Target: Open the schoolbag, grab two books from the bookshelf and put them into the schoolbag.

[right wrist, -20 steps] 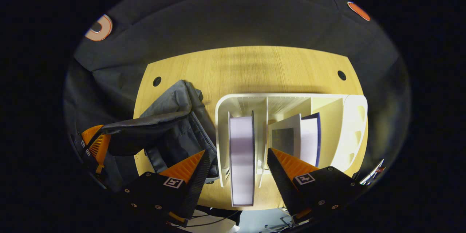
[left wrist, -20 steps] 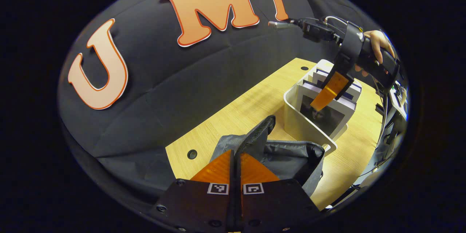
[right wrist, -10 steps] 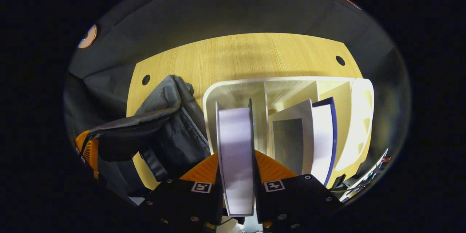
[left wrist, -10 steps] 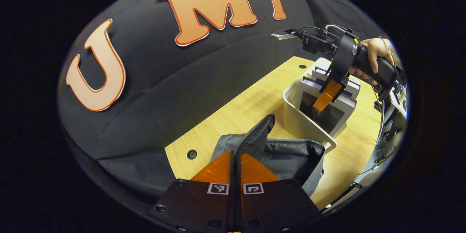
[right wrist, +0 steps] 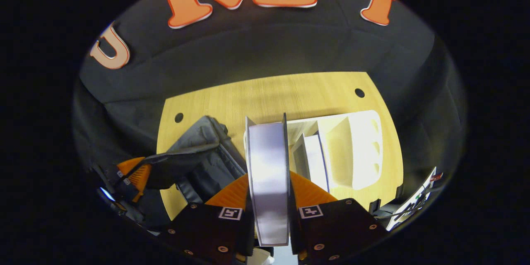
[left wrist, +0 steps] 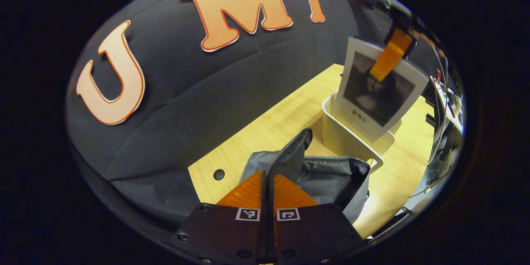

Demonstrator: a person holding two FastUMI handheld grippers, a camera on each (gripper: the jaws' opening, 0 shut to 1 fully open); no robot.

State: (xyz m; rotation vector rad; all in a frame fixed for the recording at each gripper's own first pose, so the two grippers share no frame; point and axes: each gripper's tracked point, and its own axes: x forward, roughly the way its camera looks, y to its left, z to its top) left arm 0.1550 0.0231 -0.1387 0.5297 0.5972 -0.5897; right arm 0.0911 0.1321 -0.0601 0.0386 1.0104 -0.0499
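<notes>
Right gripper view: right hand-held gripper [right wrist: 269, 186] clamped on book [right wrist: 268, 174], both fingers pressing covers, book edge-on between them, raised above white bookshelf [right wrist: 356, 153] near tabletop [right wrist: 269, 95] right edge. Second book [right wrist: 316, 161] stood in bookshelf. Left gripper view: left hand-held gripper [left wrist: 267, 182] pinched together on schoolbag [left wrist: 327, 178] flap, bag beside bookshelf, towards tabletop's left edge.

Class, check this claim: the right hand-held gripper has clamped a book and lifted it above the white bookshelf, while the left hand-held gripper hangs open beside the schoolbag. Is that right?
Not quite. The left hand-held gripper is shut on the schoolbag's flap, as the left gripper view shows. The rest holds: the right hand-held gripper clamps the book, lifted above the white bookshelf.
</notes>
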